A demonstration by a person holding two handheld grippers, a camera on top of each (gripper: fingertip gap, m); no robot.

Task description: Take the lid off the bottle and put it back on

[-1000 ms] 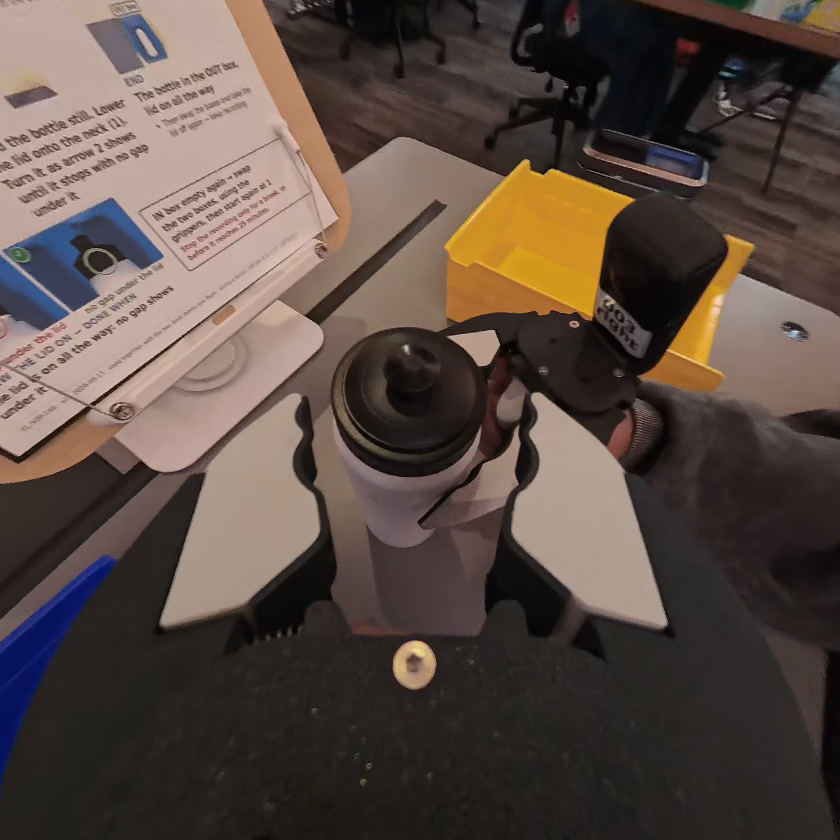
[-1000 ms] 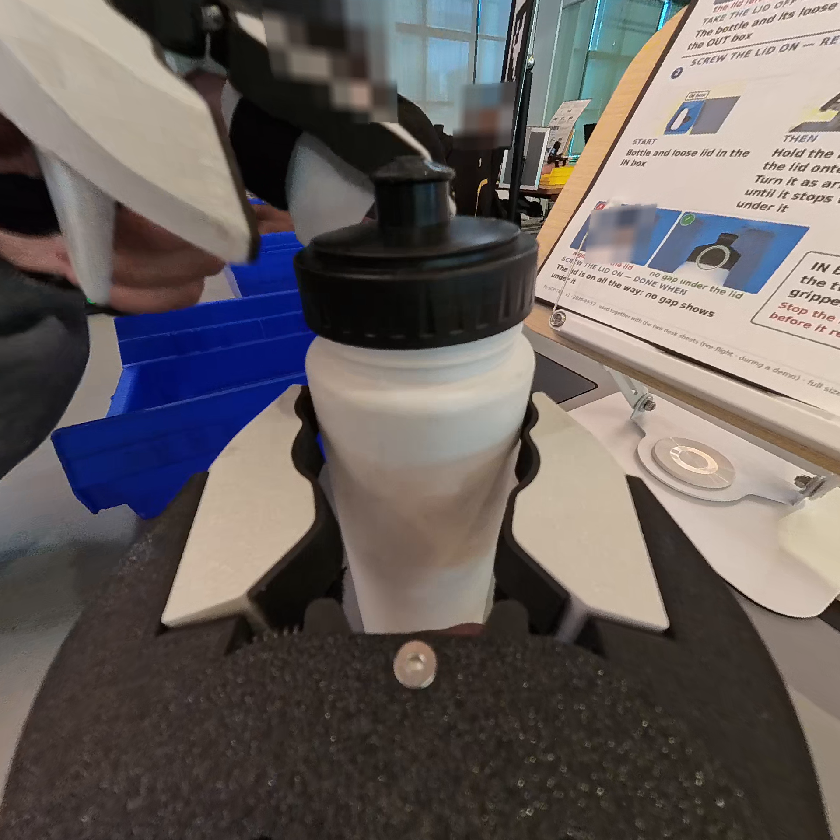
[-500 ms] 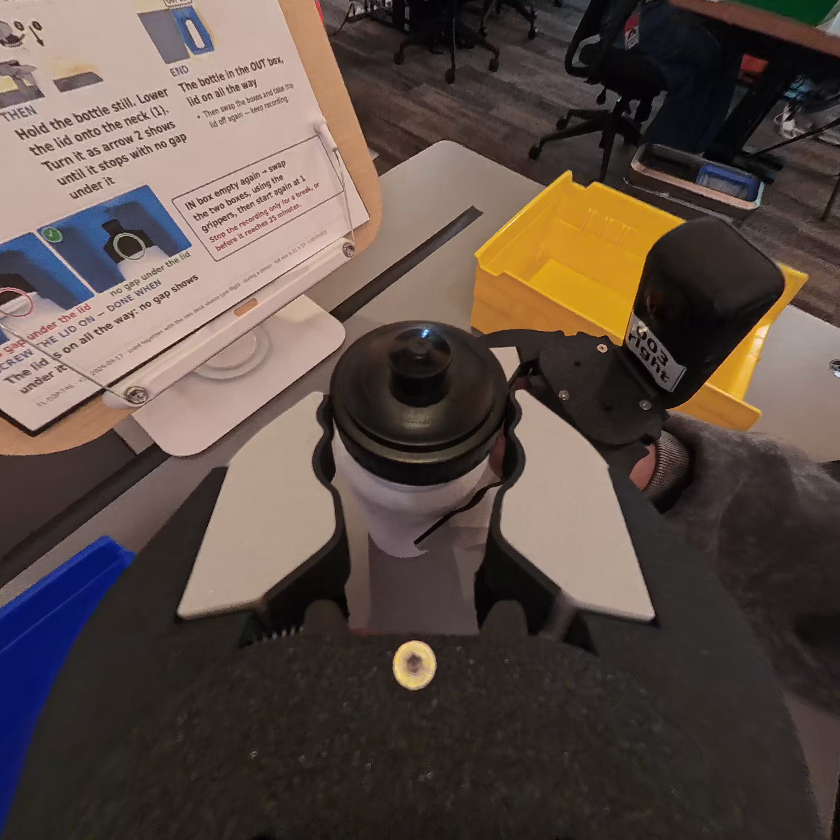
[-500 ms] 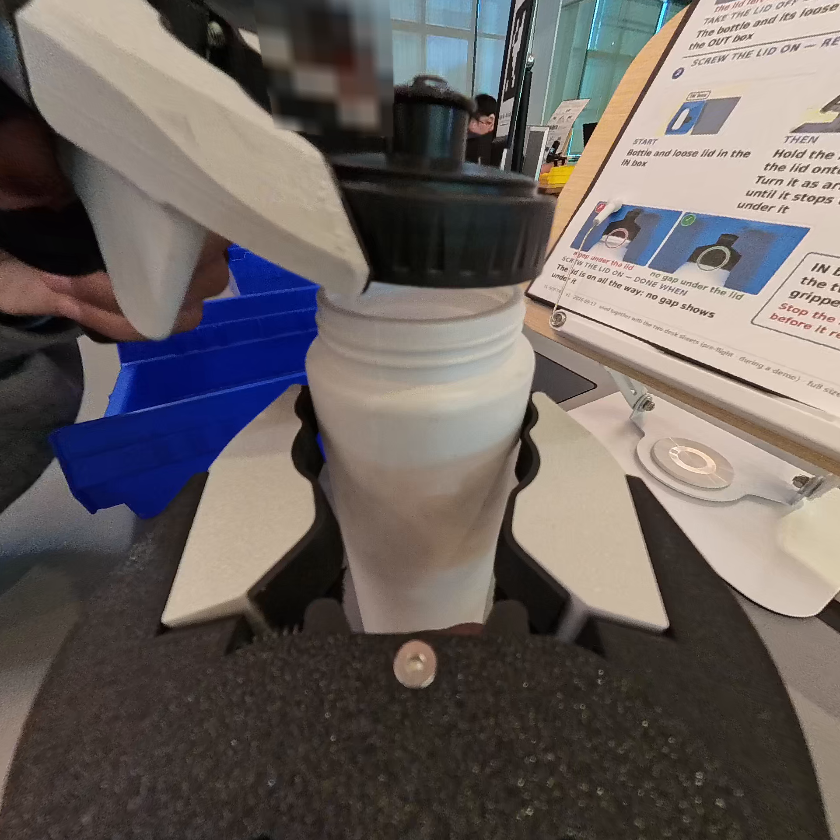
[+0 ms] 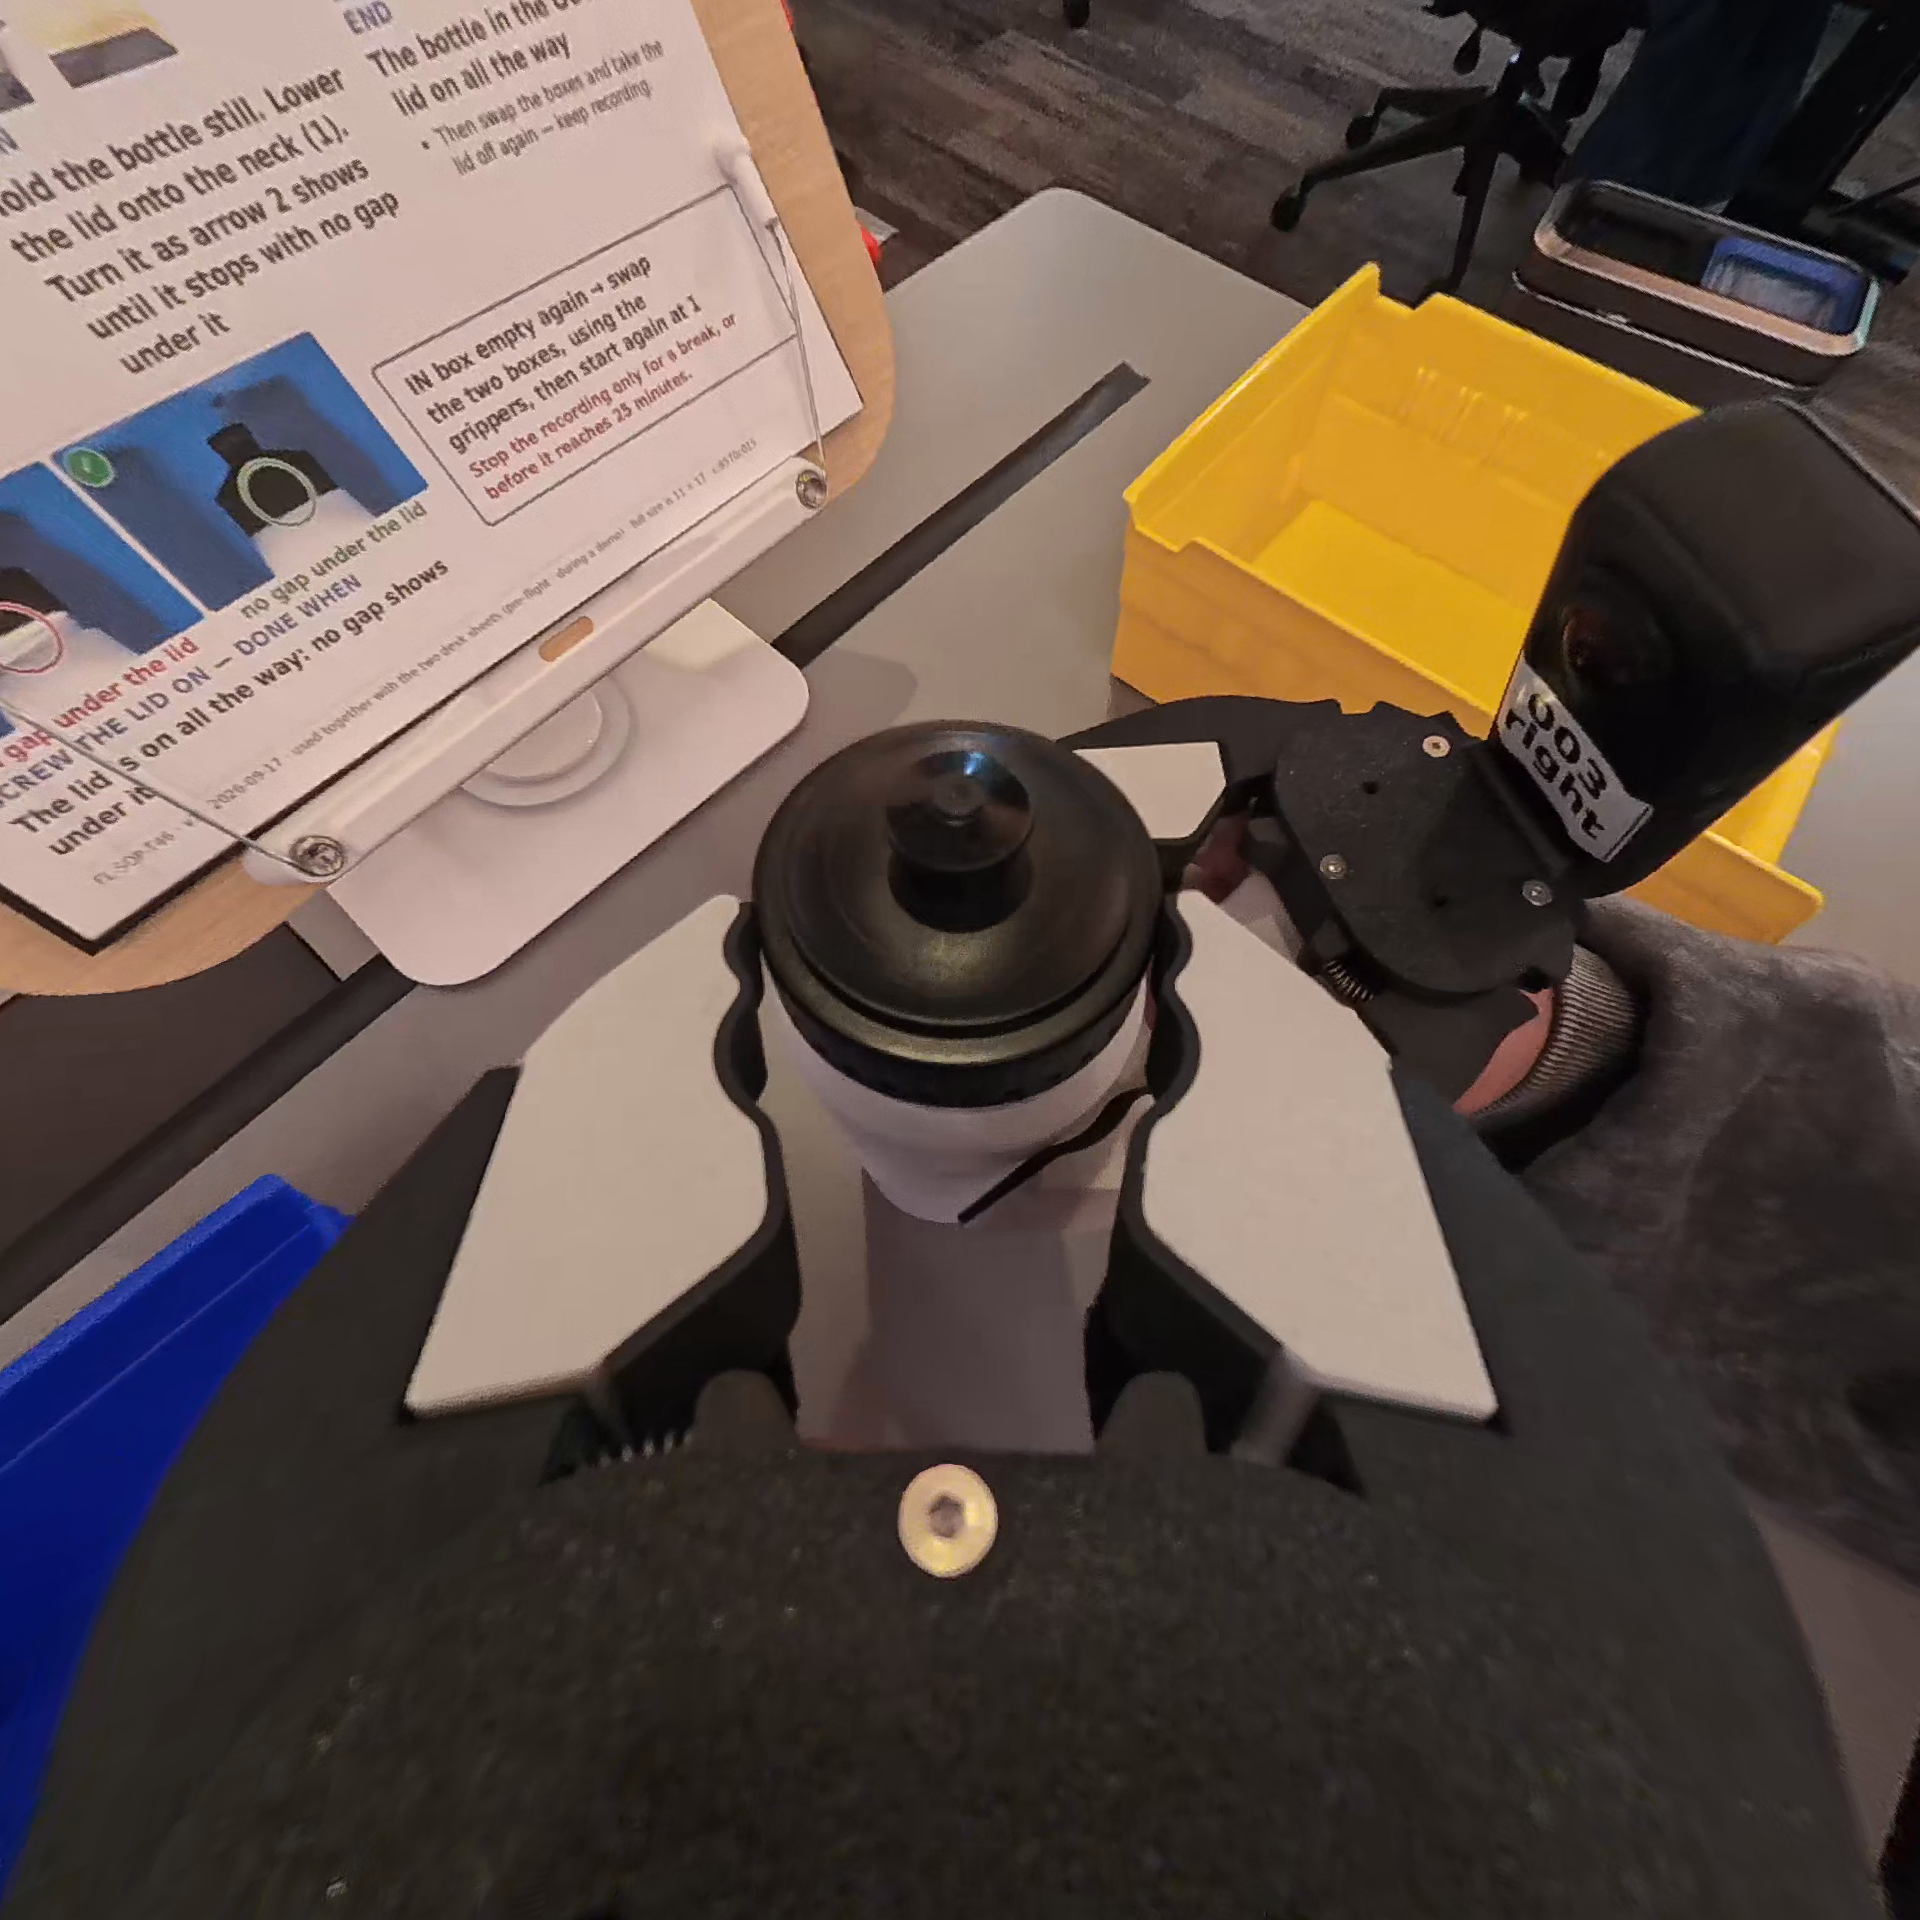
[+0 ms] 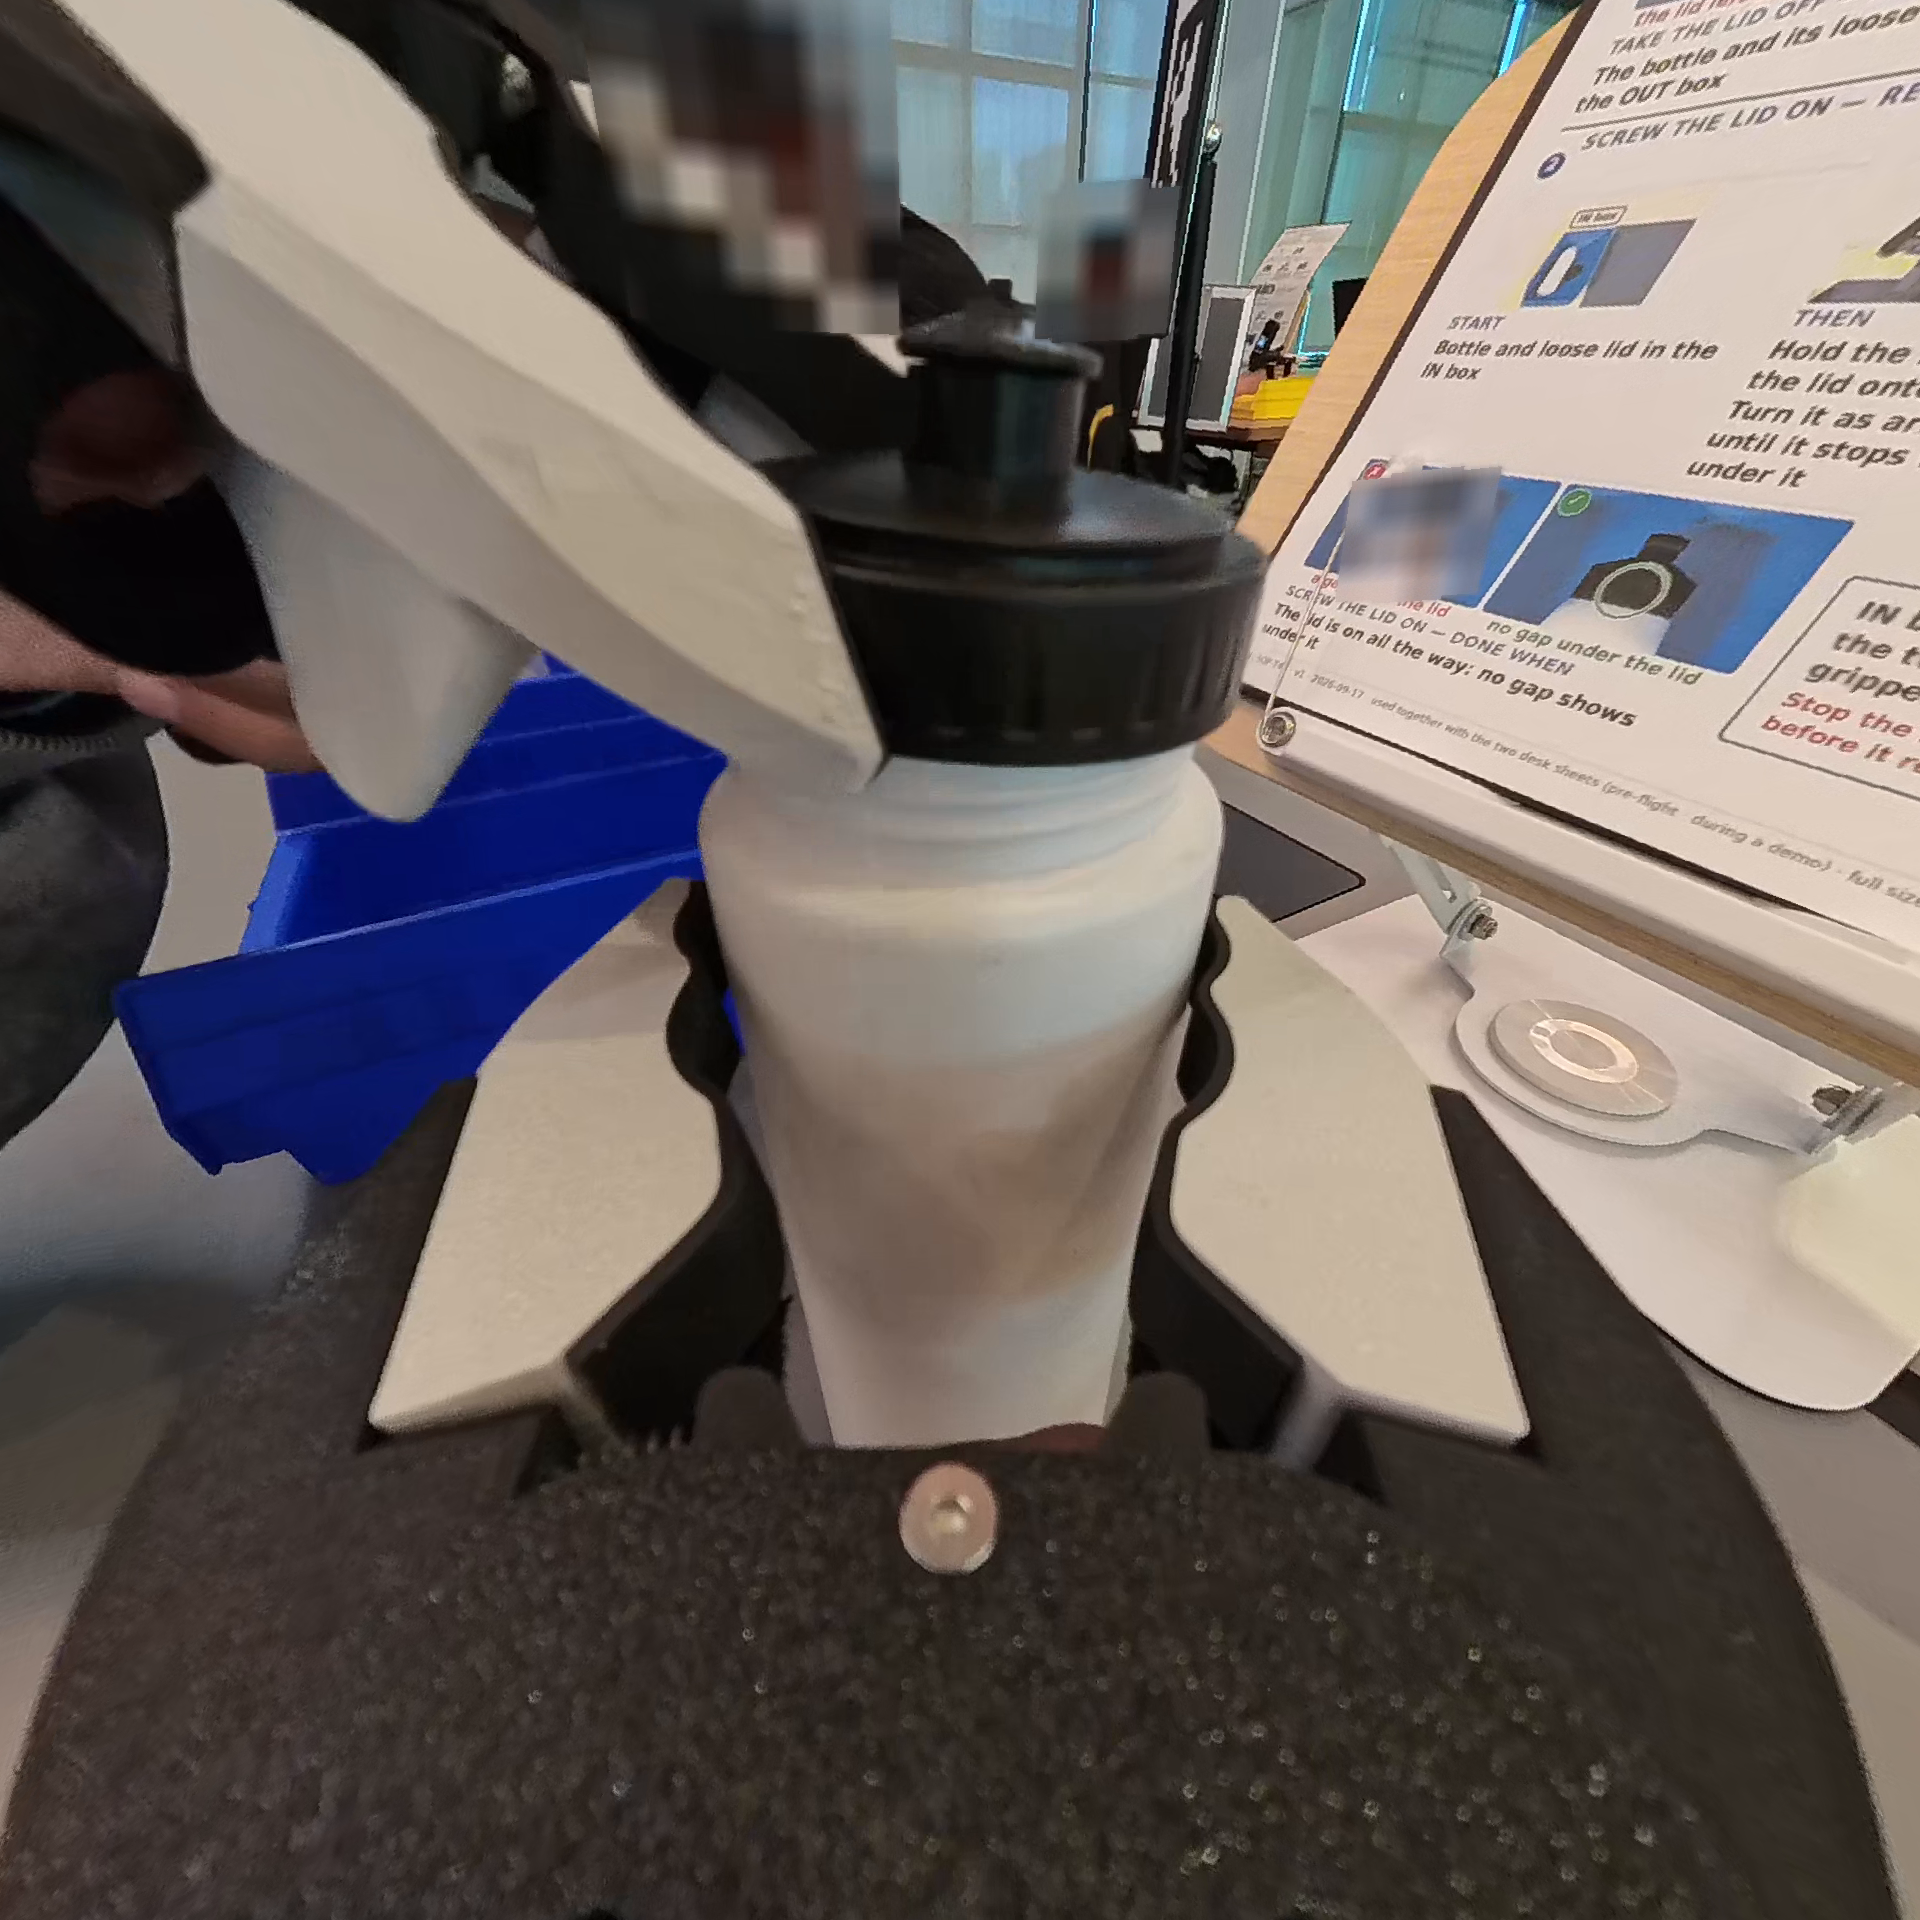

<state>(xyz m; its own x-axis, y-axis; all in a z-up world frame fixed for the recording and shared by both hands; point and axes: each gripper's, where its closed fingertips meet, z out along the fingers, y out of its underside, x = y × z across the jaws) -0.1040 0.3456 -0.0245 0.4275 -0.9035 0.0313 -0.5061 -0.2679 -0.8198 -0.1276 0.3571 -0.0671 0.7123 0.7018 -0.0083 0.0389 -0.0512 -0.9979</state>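
In the right wrist view we see the right gripper (image 6: 951,1049) with its jaws clamped on the body of the white bottle (image 6: 961,1039), which stands upright in the centre of the frame, one pale finger (image 6: 582,1164) pressed to each side of it. At the top of the same view the left gripper (image 6: 904,665) comes in from the upper left, and its jaws are closed around the ribbed rim of the black lid (image 6: 1049,634). The lid sits on the bottle's neck, though a strip of white thread shows beneath its rim, so we cannot call it fully seated. In the left wrist view we look down on the lid (image 5: 951,883), held between the left gripper's (image 5: 956,997) two fingers at the middle of the frame, with the bottle (image 5: 956,1143) below it and the right gripper (image 5: 1174,883) reaching in from the right, a grey sleeve (image 5: 1714,1143) behind it. Farther out on the grey counter (image 5: 1039,343) we find a yellow bin (image 5: 1382,540) at the upper right, the corner of a blue bin (image 5: 135,1382) at the lower left, and an instruction sheet on a stand (image 5: 343,343) at the upper left. In the right wrist view the blue bin (image 6: 416,966) lies left of the bottle and the sheet's stand (image 6: 1621,520) fills the upper right.
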